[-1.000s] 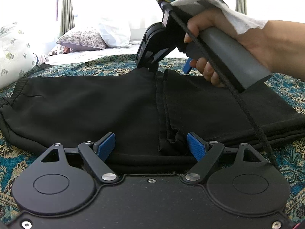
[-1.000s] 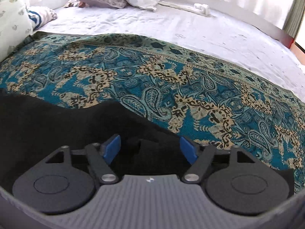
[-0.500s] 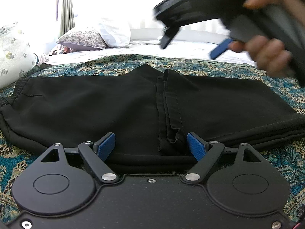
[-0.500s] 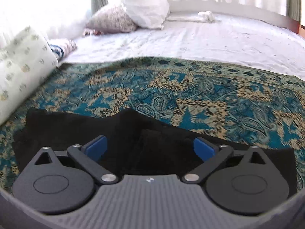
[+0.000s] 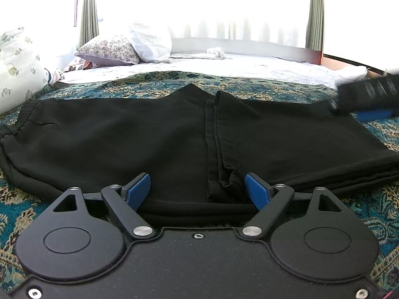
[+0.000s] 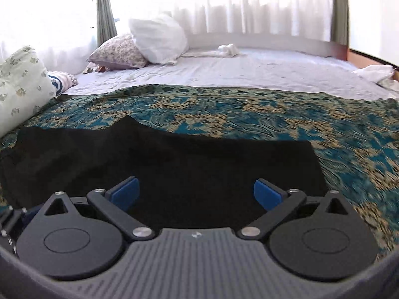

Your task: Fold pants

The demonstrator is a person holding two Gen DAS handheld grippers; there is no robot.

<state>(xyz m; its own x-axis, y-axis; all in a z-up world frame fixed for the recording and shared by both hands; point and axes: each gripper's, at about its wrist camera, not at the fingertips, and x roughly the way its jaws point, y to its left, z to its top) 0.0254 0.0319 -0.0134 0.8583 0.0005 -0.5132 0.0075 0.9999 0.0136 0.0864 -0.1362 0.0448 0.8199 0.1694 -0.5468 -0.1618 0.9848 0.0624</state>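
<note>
Right tool (image 6: 195,190) has swung off the pants' far edge to 3 o'clock, jaws just opened wide, nothing gripped. Left tool (image 5: 197,189) unmoved, wide open, over near hem w/o pinching. Pants (image 5: 149,134) folded flat on bed (image 5: 249,67), w/ hems at 12.

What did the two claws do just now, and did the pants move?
The right claw let go of the far middle edge of the black pants, its jaws just opening wide and empty, and swung off to the right end of them. The left claw stayed open at the near edge. The pants stayed folded on the blue bedspread.
</note>
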